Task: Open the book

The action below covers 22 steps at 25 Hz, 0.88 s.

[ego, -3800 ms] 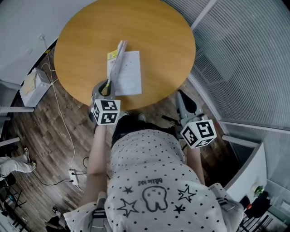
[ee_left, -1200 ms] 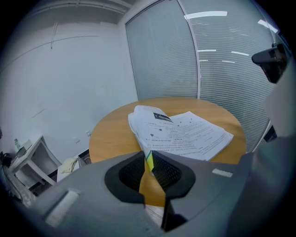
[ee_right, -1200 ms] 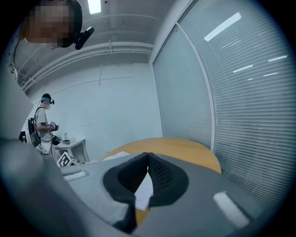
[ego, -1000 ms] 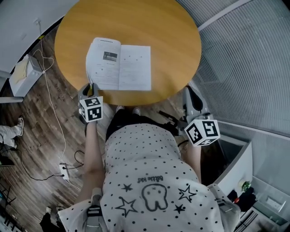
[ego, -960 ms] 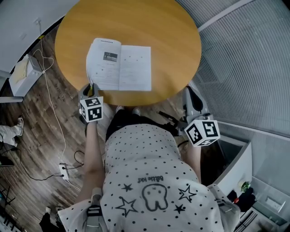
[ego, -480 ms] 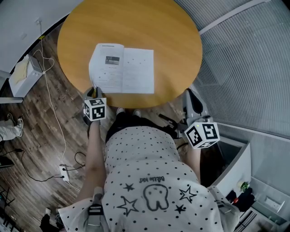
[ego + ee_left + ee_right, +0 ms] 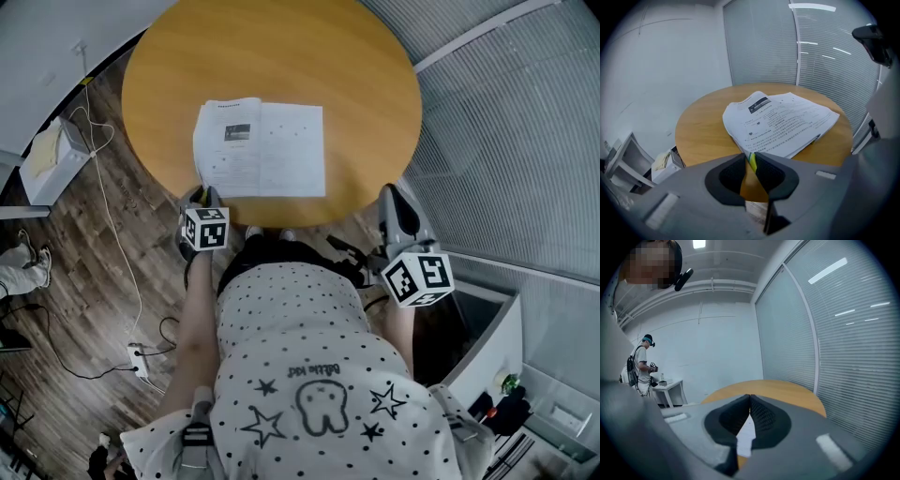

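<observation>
The book lies open and flat on the round wooden table, white printed pages up. My left gripper hangs just off the table's near edge, beside the book's near left corner. In the left gripper view the book lies just beyond the left gripper. Its jaws have just been opening and stand a narrow gap apart, pressing on nothing; a yellow-green edge of the book shows through the gap. My right gripper waits by the table's near right edge, and in its own view the right gripper is shut, tips touching, empty.
A white box and trailing cables with a power strip lie on the wooden floor at left. A blinds-covered glass wall curves past the table's right. Another person stands by a white side table.
The cover, earlier held upright by my left gripper, now lies flat with the book open. The left gripper has drawn back off the table's edge and sunk. The right gripper has hardly shifted.
</observation>
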Available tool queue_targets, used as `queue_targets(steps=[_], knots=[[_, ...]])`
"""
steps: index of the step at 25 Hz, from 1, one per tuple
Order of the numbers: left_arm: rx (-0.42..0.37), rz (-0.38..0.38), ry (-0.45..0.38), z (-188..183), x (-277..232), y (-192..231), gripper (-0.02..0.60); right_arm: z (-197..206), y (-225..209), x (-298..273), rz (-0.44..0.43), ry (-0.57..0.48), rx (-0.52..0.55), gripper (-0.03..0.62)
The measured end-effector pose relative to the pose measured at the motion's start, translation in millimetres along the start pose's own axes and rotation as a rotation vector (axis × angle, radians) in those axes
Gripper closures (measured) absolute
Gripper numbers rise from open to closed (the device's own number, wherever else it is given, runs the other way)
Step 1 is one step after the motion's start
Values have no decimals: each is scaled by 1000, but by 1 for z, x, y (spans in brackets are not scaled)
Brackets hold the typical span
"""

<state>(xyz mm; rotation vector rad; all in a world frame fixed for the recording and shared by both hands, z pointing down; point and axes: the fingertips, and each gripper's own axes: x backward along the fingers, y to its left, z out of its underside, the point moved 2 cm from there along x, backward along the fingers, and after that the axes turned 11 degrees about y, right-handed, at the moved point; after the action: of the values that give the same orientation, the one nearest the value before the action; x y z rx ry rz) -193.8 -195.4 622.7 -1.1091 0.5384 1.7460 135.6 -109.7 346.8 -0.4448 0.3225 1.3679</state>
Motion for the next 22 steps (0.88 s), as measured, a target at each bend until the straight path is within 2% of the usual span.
queue_targets(steps=[2,11,22], knots=[[-17,3,-6,0,-2,-1,513,2,1,-3,0,0,-3,589],[0,37,-13,1,2,-1,512,0,18,-14,-31,-19,-18,589],[-1,52,-3,-1,3,2,505,3,15,-16,-19,-18,-37,589]])
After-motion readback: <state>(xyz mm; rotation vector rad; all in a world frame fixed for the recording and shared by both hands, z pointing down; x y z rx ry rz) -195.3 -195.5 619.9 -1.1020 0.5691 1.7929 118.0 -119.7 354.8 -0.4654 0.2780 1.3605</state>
